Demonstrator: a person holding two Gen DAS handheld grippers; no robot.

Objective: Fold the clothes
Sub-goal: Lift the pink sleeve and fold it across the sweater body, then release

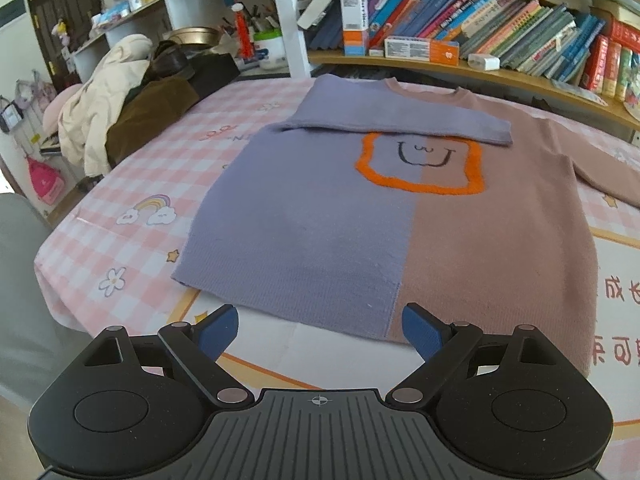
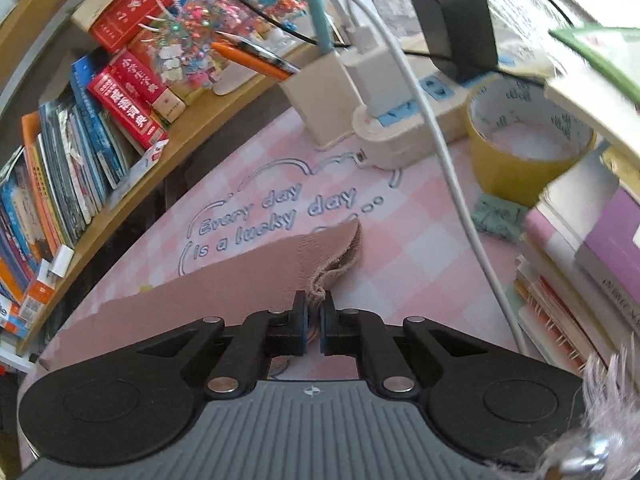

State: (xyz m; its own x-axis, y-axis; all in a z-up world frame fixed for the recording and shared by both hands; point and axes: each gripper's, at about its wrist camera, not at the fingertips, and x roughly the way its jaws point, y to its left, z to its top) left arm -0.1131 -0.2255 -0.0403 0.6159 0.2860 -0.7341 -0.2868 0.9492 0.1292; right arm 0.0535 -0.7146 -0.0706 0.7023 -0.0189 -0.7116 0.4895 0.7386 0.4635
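Observation:
A knit sweater [image 1: 360, 220], half purple and half dusty pink with an orange-outlined face, lies flat on the pink checked table cover [image 1: 132, 184]. Its purple sleeve [image 1: 400, 120] is folded across the chest. The pink sleeve [image 1: 600, 168] stretches off to the right. My left gripper [image 1: 318, 330] is open and empty, just in front of the sweater's bottom hem. My right gripper [image 2: 315, 320] is shut on the cuff of the pink sleeve [image 2: 240, 276], holding it just above the table cover [image 2: 420, 248].
A pile of clothes [image 1: 120, 108] lies at the table's far left. Bookshelves [image 1: 500, 24] run along the back. Near the right gripper are a power strip [image 2: 408, 116] with a white cable [image 2: 452, 160], a tape roll [image 2: 524, 136] and stacked books [image 2: 580, 272].

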